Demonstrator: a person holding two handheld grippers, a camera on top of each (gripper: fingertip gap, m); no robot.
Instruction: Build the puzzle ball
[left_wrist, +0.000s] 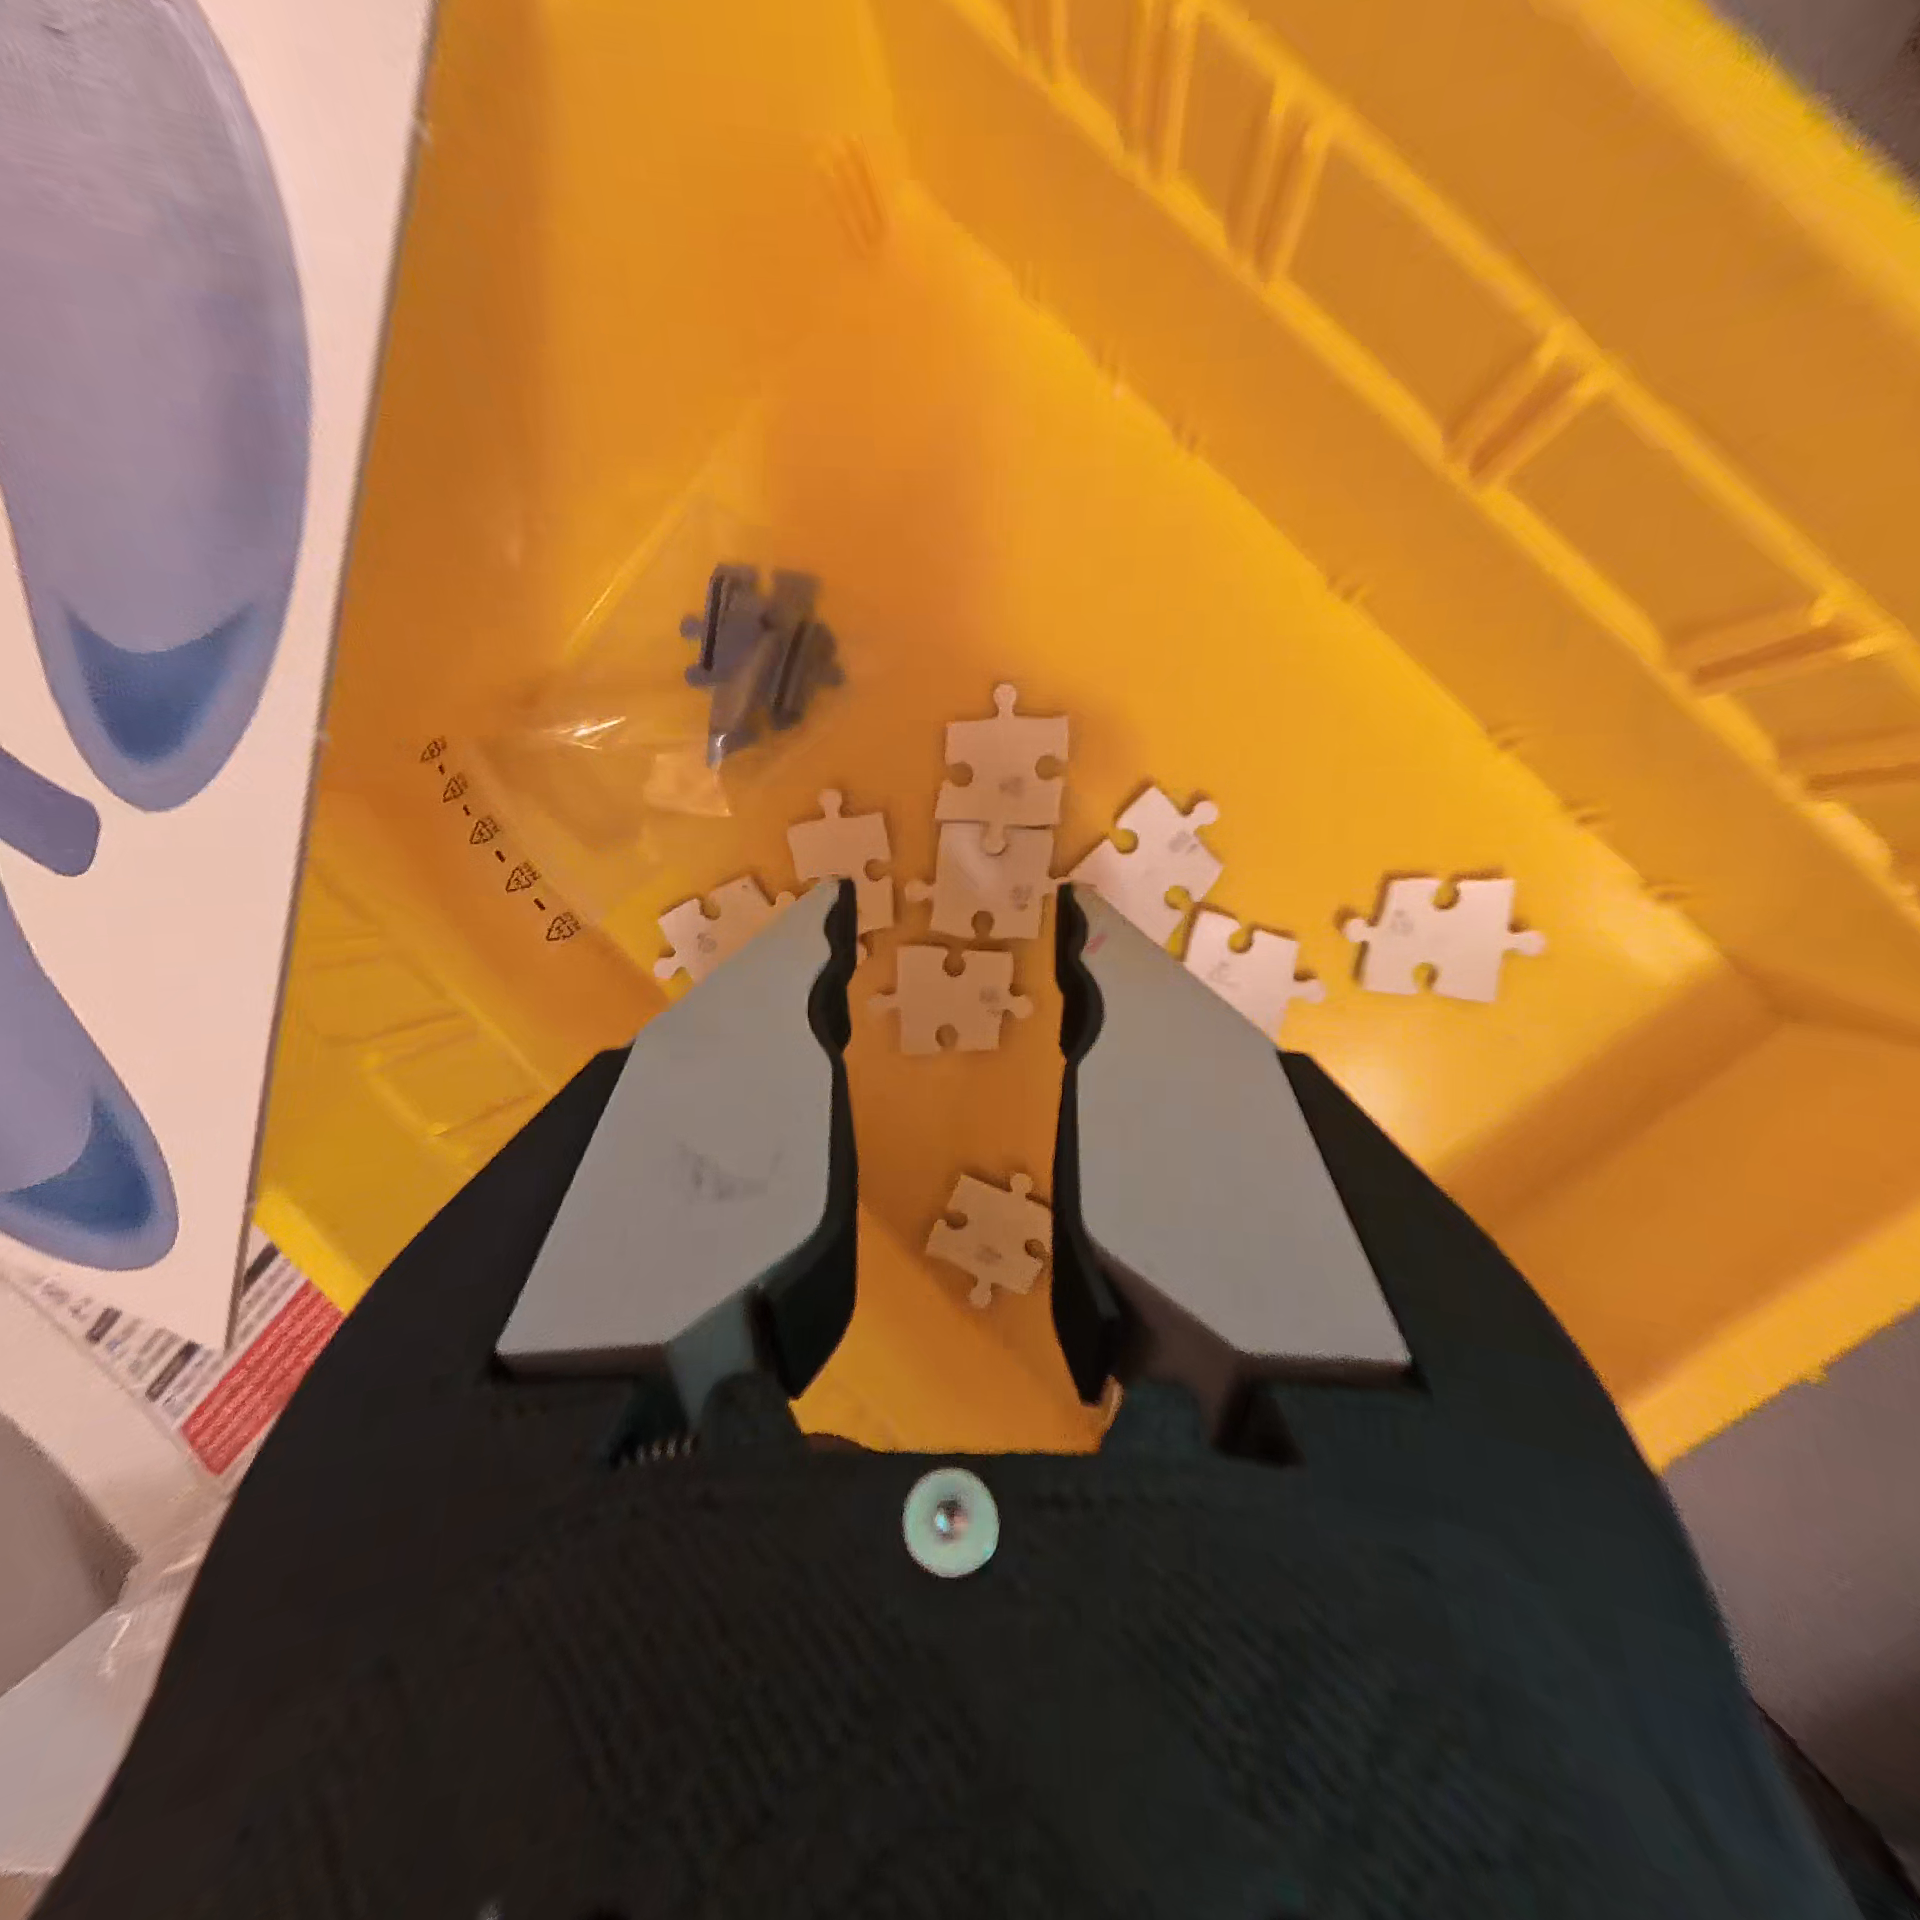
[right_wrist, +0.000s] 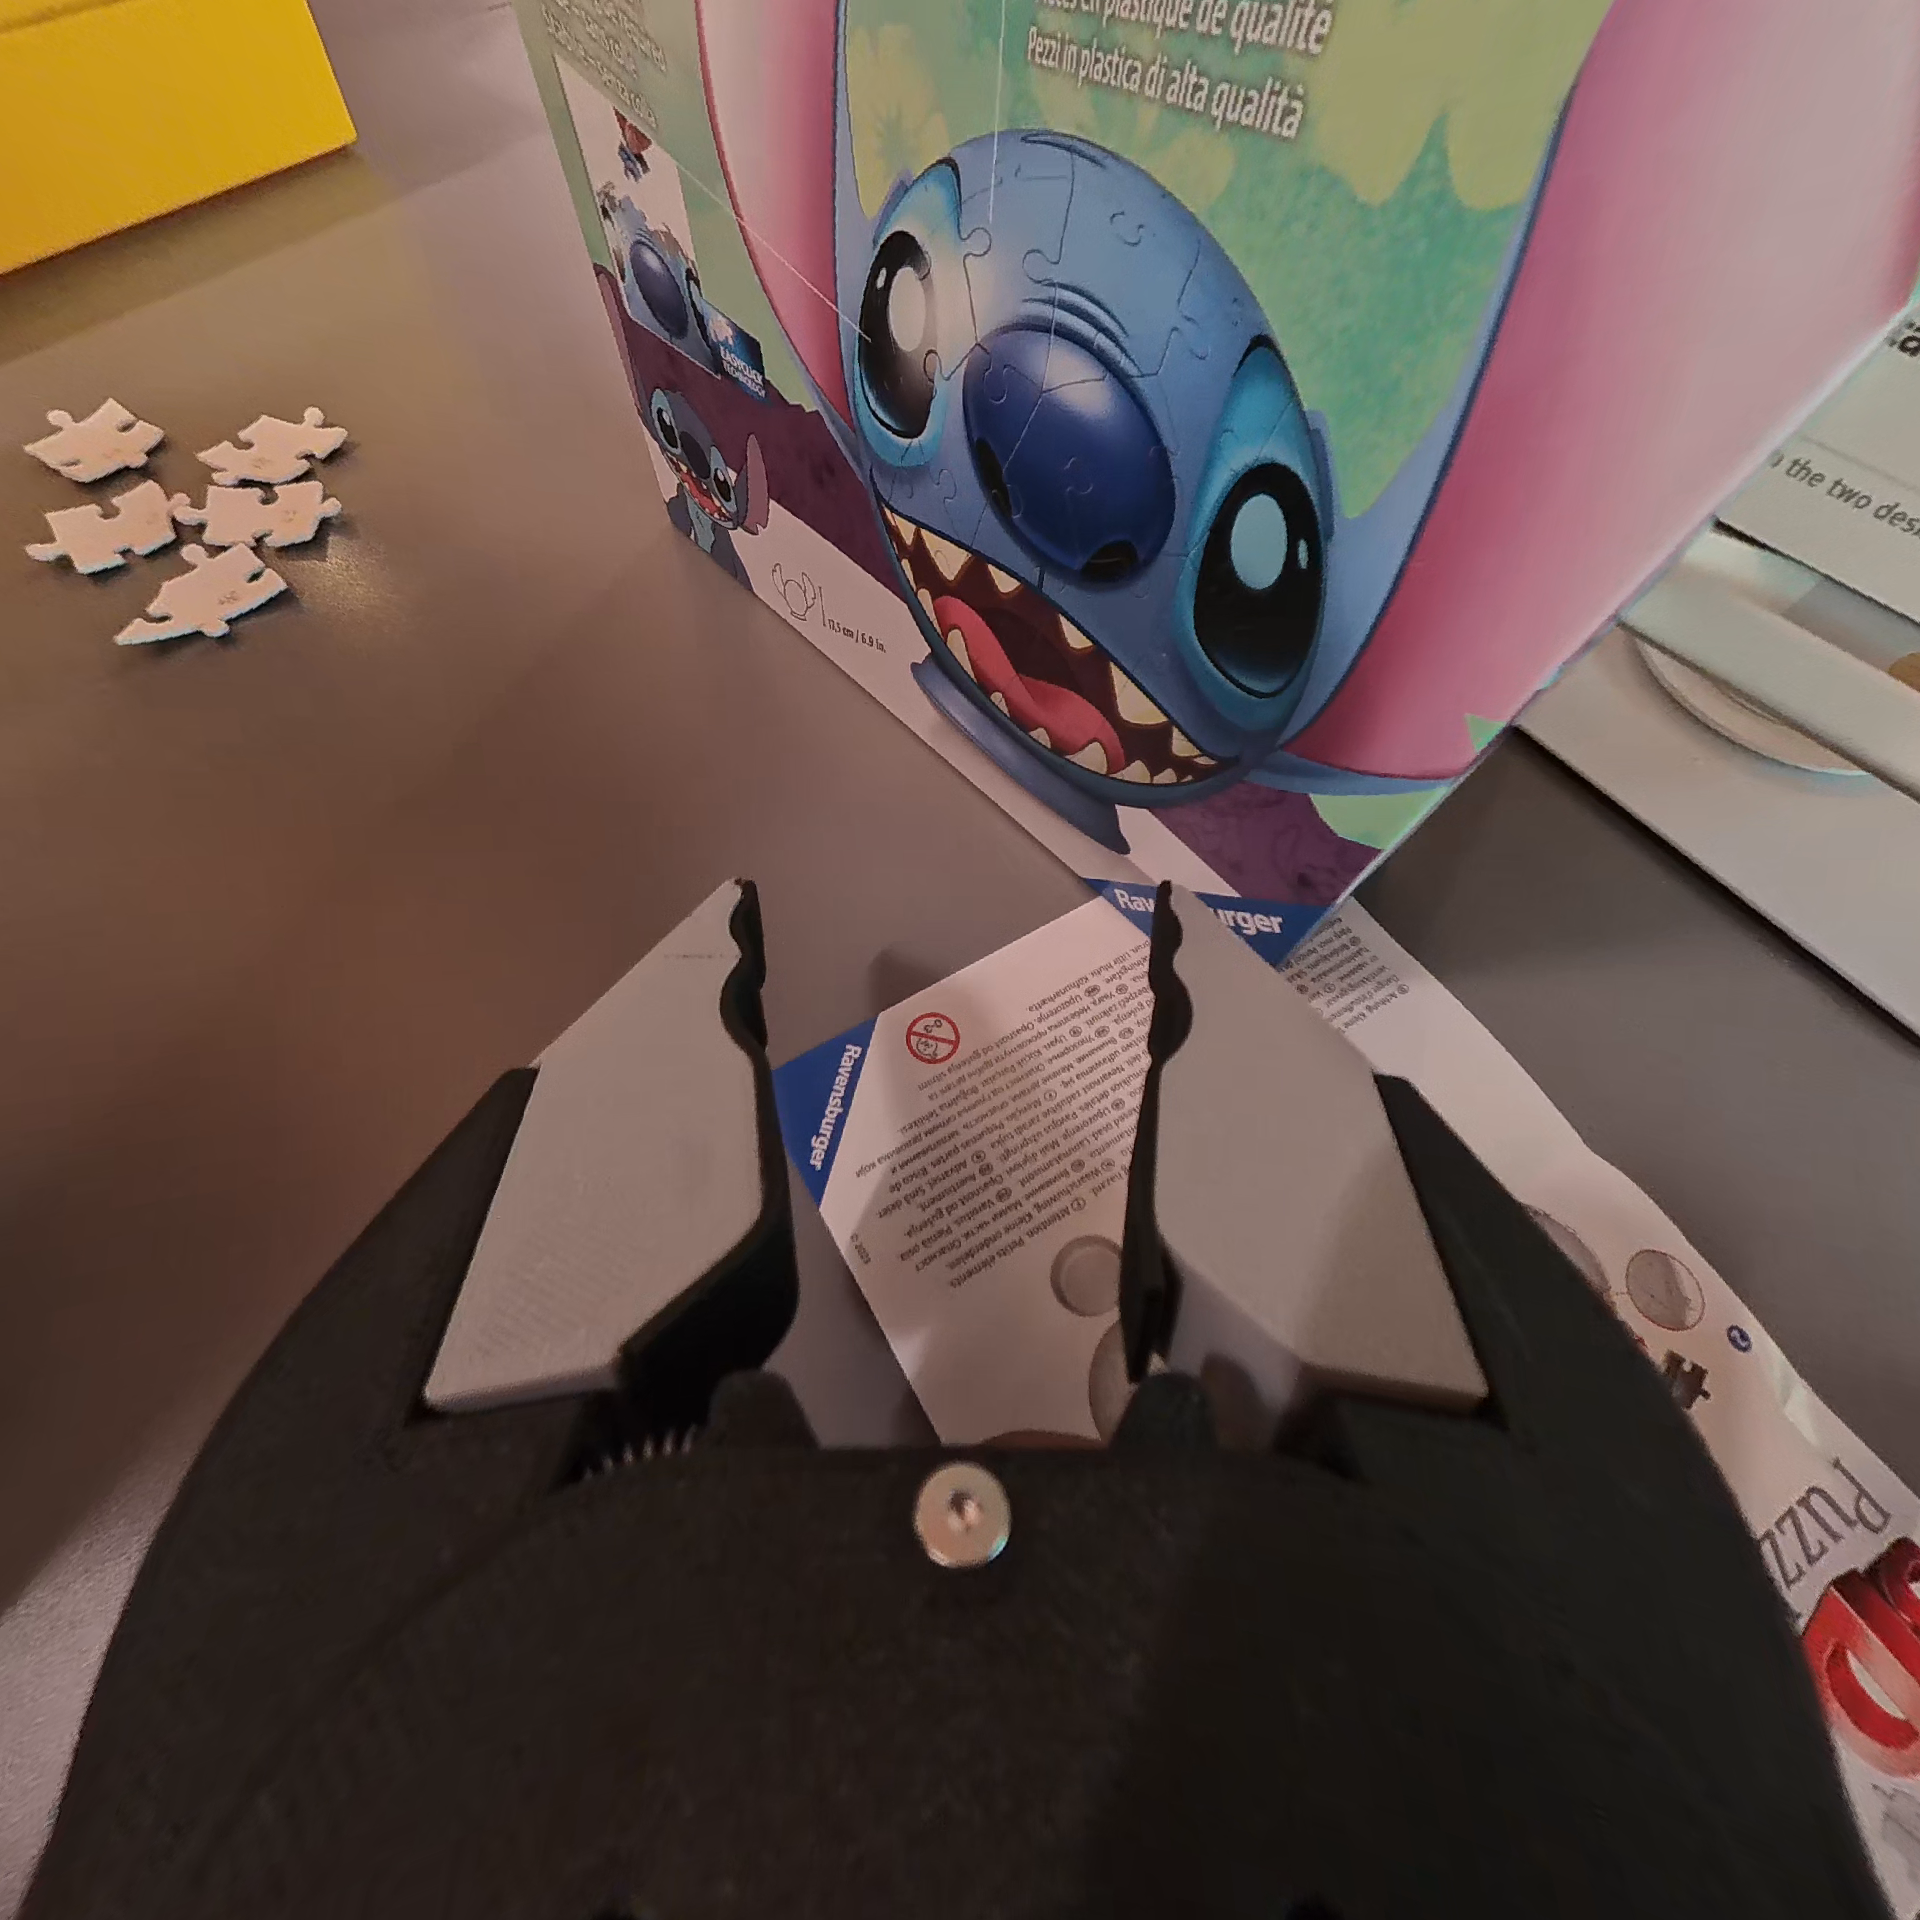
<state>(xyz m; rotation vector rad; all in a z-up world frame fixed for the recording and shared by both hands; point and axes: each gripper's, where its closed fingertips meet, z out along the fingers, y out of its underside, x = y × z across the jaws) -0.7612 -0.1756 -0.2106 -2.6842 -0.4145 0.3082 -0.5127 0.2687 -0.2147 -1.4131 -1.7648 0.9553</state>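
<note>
Left gripper (left_wrist: 954, 914) hangs over the yellow bin (left_wrist: 1351, 520), jaws spread with nothing between them, above a scatter of face-down puzzle pieces (left_wrist: 961, 997) (a clear bag (left_wrist: 665, 748) with dark pieces lies beside them). Right gripper (right_wrist: 956, 914) is wide open and empty too, over a printed leaflet (right_wrist: 987, 1091) on the grey table (right_wrist: 364, 883), facing the puzzle box (right_wrist: 1091, 468). Five more pieces (right_wrist: 187, 509) lie off left.
</note>
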